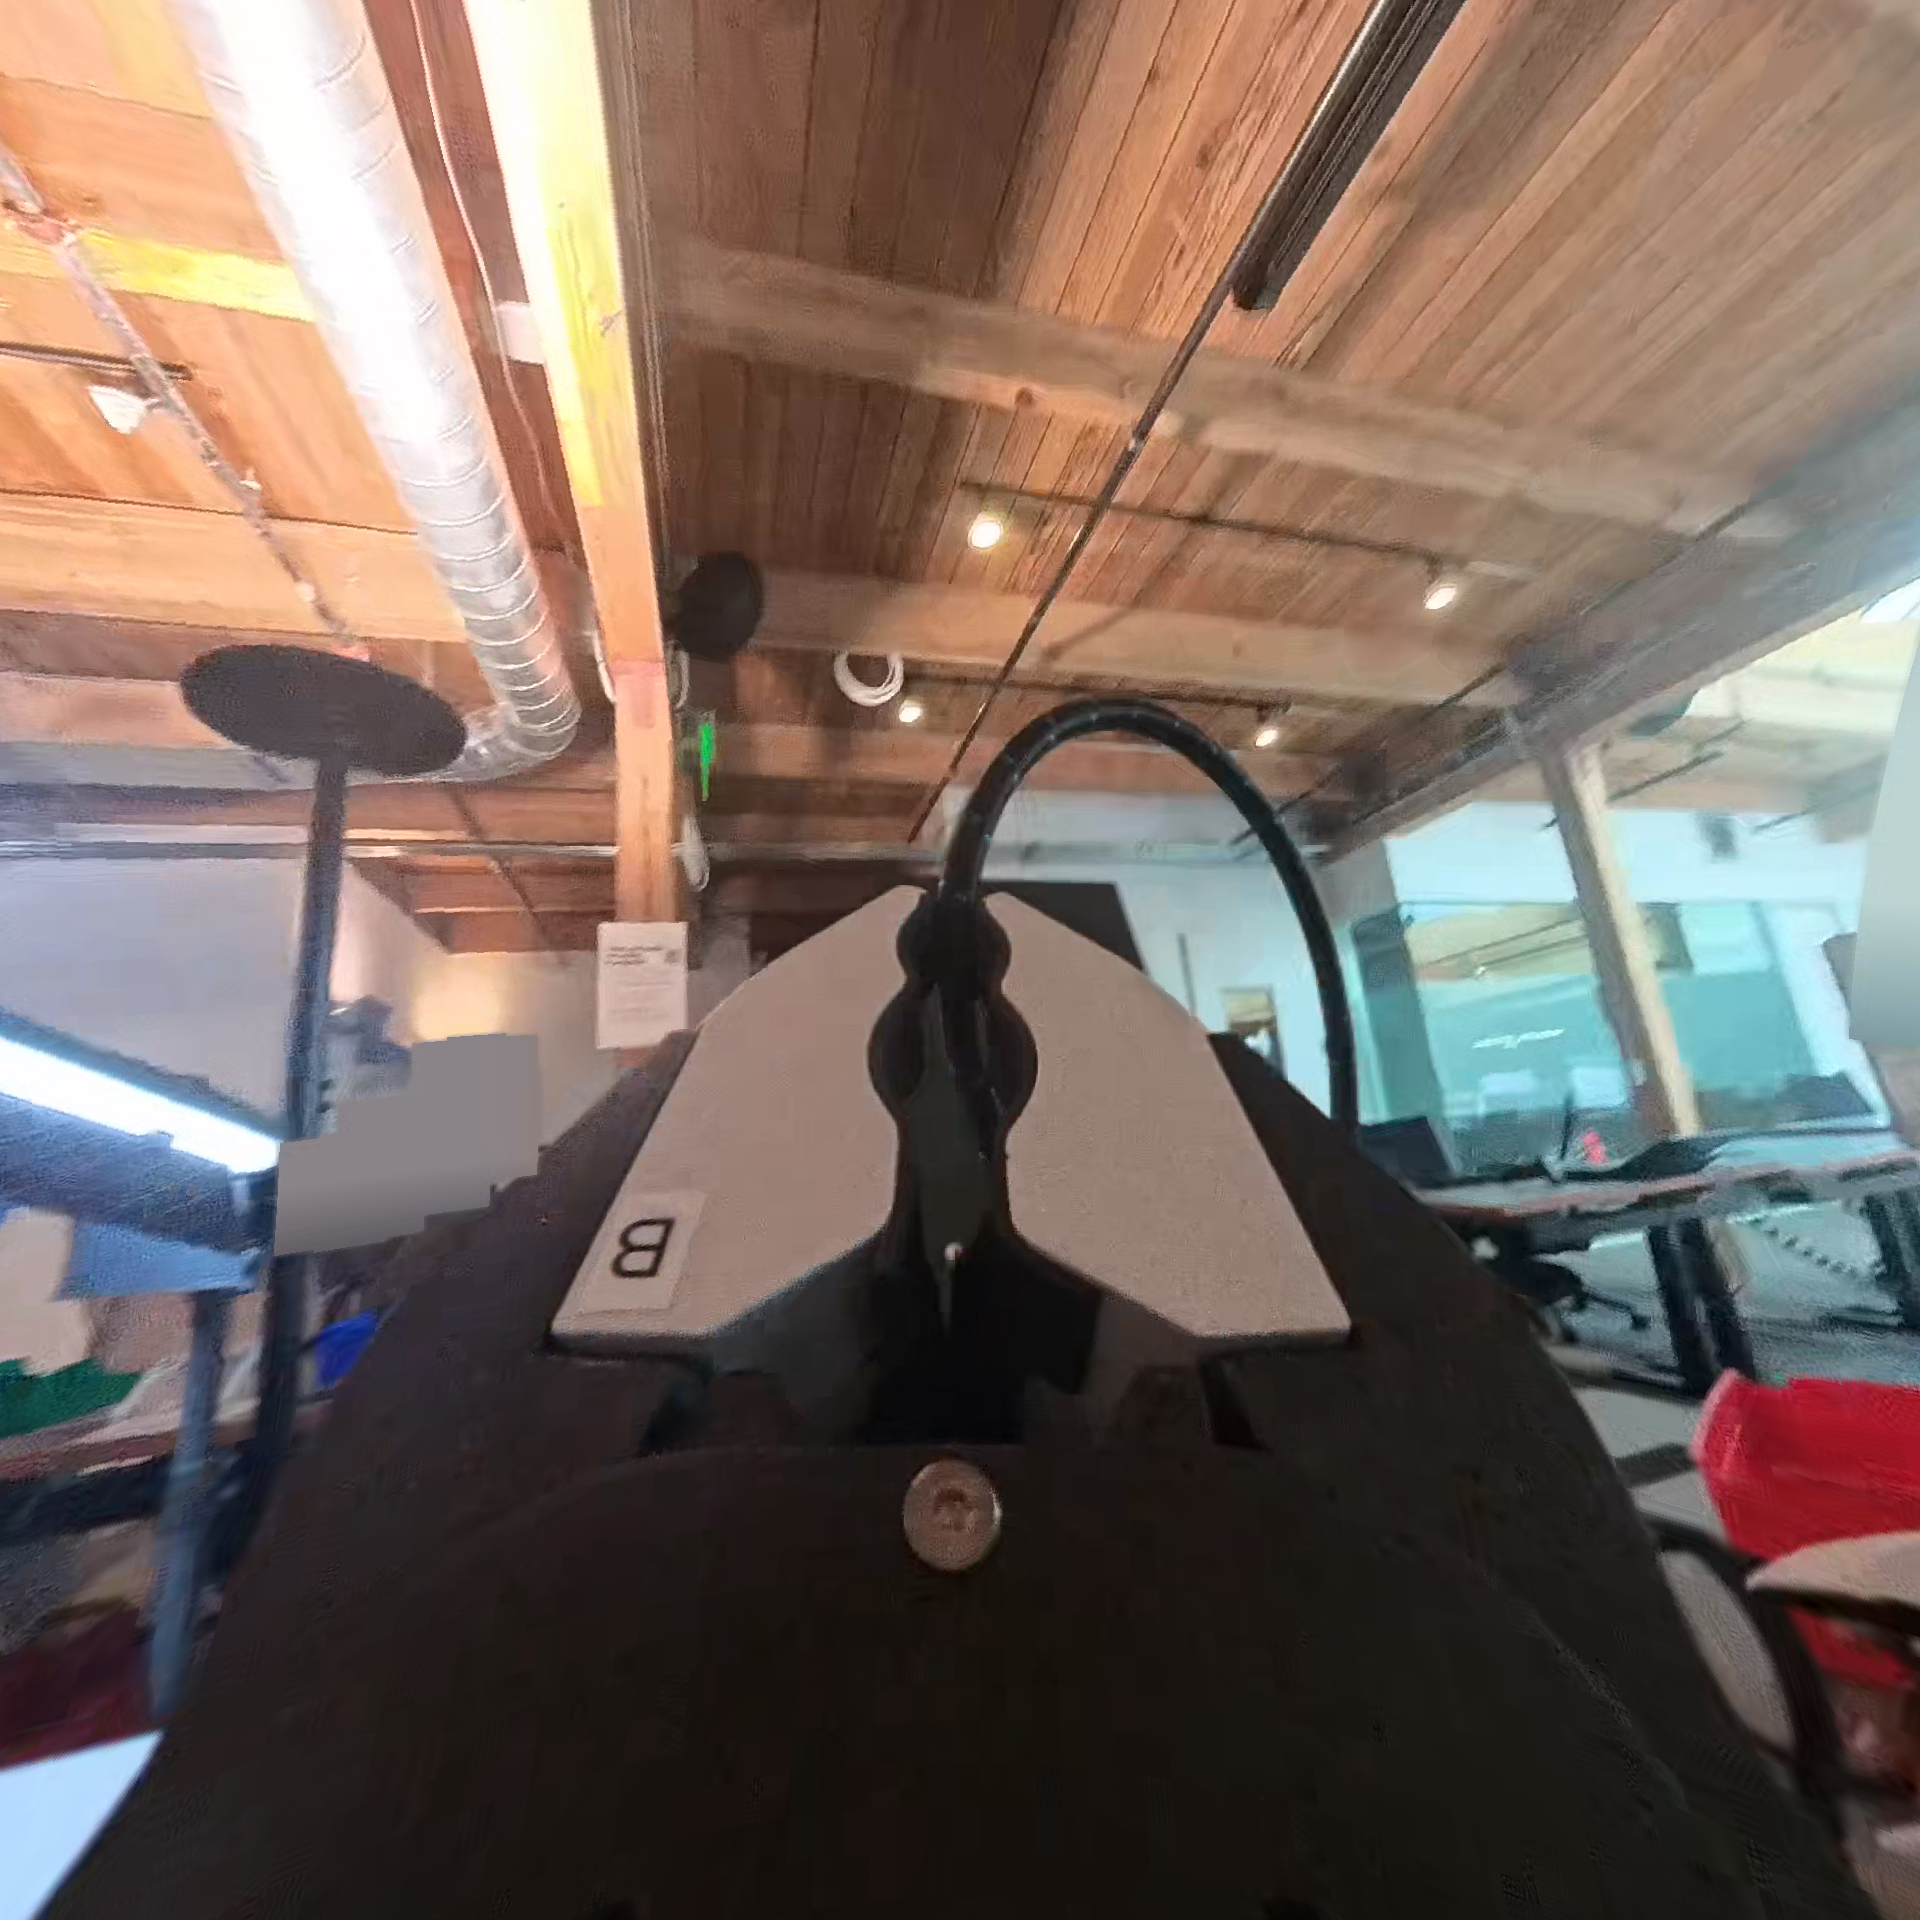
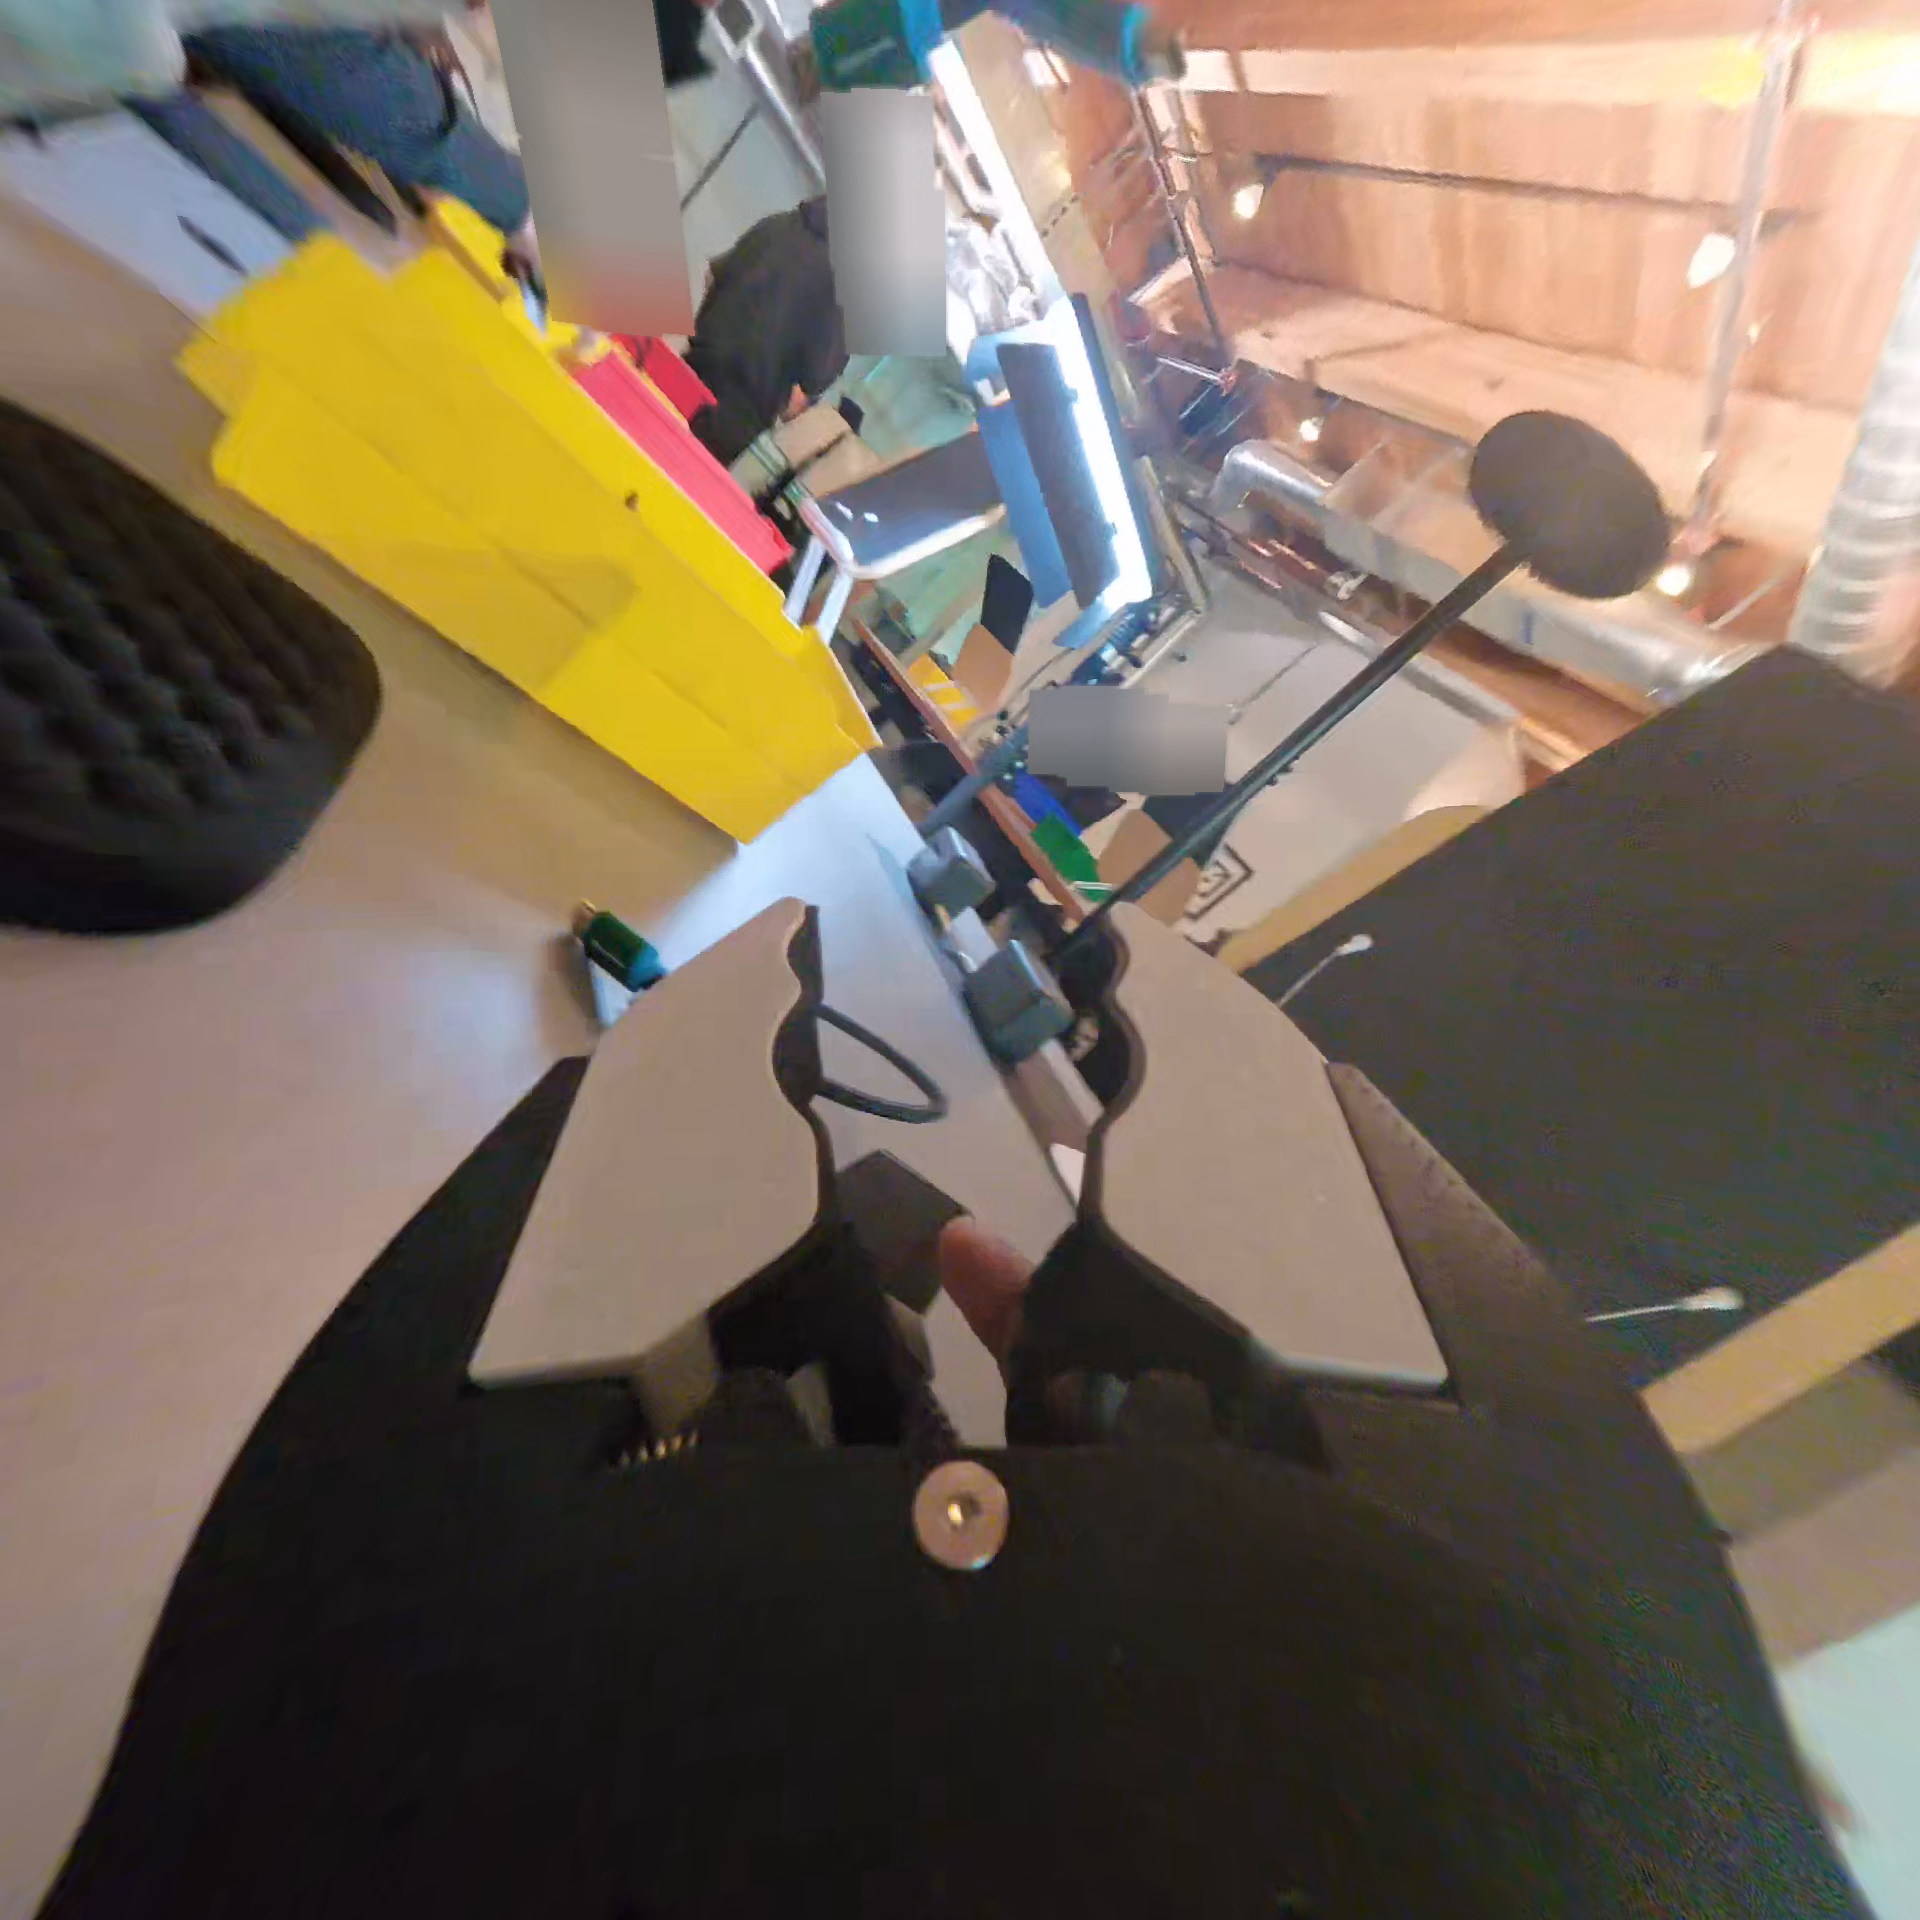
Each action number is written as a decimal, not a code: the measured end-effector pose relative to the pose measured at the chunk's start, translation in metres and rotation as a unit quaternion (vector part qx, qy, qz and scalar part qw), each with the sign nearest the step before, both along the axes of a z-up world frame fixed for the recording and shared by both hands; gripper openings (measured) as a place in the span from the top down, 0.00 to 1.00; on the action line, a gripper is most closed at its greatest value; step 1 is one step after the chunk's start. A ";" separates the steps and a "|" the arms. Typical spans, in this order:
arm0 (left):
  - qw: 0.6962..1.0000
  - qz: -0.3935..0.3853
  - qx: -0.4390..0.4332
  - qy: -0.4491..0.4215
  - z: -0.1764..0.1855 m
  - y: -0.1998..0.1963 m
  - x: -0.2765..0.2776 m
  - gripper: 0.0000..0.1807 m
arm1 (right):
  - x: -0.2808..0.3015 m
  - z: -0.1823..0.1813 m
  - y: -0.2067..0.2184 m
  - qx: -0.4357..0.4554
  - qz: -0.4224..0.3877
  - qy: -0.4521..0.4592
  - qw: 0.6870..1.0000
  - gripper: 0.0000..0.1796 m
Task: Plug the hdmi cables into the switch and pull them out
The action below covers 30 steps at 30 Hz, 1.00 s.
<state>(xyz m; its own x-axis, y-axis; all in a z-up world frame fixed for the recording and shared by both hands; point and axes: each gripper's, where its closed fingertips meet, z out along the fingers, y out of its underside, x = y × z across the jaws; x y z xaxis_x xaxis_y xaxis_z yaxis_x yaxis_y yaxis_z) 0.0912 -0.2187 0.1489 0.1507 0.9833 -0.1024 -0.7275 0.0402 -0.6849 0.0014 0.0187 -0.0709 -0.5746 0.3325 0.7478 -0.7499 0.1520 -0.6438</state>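
Observation:
In the left wrist view my left gripper (image 1: 956,909) points up at the wooden ceiling. It is shut on a black HDMI cable (image 1: 1143,719), which arches up out of the fingertips and drops away to the right; its plug is hidden between the fingers. In the right wrist view my right gripper (image 2: 961,925) is open and empty, tilted over the pale table (image 2: 260,1091). A loop of black cable (image 2: 883,1081) lies on the table between its fingers. Lower between the fingers is a black boxy part (image 2: 899,1210), possibly the switch, with a person's fingertip (image 2: 982,1278) beside it.
Yellow bins (image 2: 499,520) and a red bin (image 2: 675,426) stand at the back of the table, a black dimpled mat (image 2: 135,675) at left. A small green and blue object (image 2: 620,945) lies near the left finger. Grey clamps (image 2: 1013,1003) sit on the table edge. A black panel (image 2: 1610,987) is at right.

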 end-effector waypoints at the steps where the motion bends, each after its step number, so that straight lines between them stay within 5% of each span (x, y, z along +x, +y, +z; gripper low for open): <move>1: 0.999 -0.023 0.009 0.020 0.004 0.013 -0.004 0.97 | 0.002 0.001 0.000 -0.016 0.025 -0.045 0.999 0.72; 6: 0.980 -0.180 0.080 0.004 -0.016 0.080 -0.068 0.97 | 0.008 0.007 0.002 -0.092 0.140 -0.237 0.957 0.69; 12: 0.911 -0.373 0.139 -0.109 -0.106 0.157 -0.130 0.97 | 0.002 0.018 0.009 -0.174 0.203 -0.362 0.893 0.62; 17: 0.913 -0.381 0.061 -0.134 -0.129 0.187 -0.135 0.96 | -0.004 0.002 0.003 -0.156 0.177 -0.378 0.895 0.66; 30: 0.903 -0.371 0.137 -0.166 -0.134 0.161 -0.151 0.96 | 0.014 0.010 0.003 -0.153 0.206 -0.319 0.912 0.73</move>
